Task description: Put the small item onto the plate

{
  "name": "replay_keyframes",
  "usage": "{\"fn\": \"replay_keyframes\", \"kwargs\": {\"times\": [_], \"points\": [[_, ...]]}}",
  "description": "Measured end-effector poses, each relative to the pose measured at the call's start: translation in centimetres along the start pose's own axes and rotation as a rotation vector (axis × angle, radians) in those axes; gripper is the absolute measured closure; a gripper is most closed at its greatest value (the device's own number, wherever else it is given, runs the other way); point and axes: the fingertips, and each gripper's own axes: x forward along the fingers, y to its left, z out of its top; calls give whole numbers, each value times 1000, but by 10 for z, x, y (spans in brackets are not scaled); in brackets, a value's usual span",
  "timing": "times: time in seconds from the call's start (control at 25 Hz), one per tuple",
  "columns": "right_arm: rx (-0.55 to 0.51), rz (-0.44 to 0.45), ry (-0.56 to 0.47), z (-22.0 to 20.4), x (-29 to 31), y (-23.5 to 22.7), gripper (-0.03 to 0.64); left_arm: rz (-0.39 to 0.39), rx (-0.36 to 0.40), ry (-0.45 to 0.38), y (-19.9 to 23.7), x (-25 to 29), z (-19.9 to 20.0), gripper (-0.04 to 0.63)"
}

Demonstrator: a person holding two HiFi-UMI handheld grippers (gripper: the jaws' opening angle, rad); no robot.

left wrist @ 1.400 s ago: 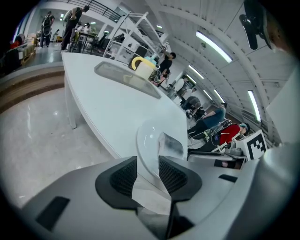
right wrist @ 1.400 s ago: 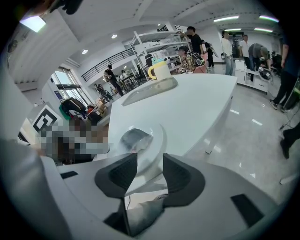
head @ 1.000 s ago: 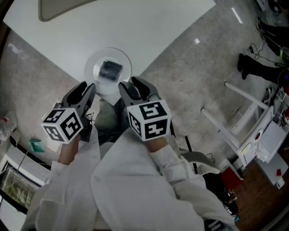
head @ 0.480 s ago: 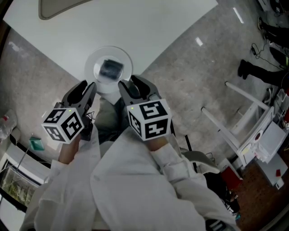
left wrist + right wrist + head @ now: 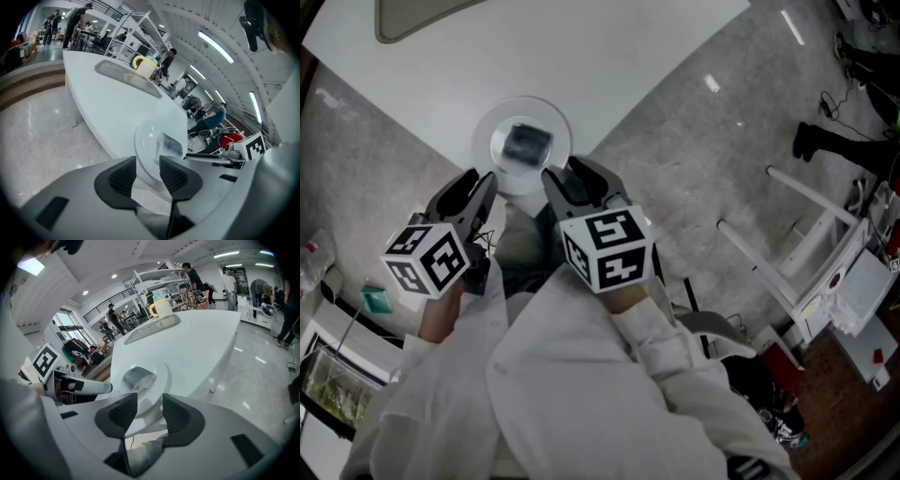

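- White counter [image 5: 609, 56] is seen across the top of the head view; a long shallow recess [image 5: 422, 21] is set into it at upper left.
- Left gripper [image 5: 476, 187] is held at centre left of the head view, off the counter edge and just below the plate. Its fingers [image 5: 123, 176] are seen slightly apart, with nothing between them.
- Right gripper [image 5: 572, 173] is held just beside the left one, at centre. Its fingers [image 5: 123, 414] are likewise parted by a narrow gap, with nothing gripped.
- Round white plate [image 5: 558, 122] is set on the counter's near corner, just above both grippers in the frame.
- Small item [image 5: 525, 143], grey and blurred, is found lying on the middle of the plate, untouched by either gripper.
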Motion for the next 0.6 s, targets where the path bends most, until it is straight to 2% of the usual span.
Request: {"fn": "replay_keyframes", "kwargs": {"times": [0.44,0.6], "points": [[-1,-5,3,1,-1,-1,462,4,-2,6,-1,0,1,459],[-6,-13,-3,1,-1,-2,462,14,27,4,-3,1,0,459]]}}
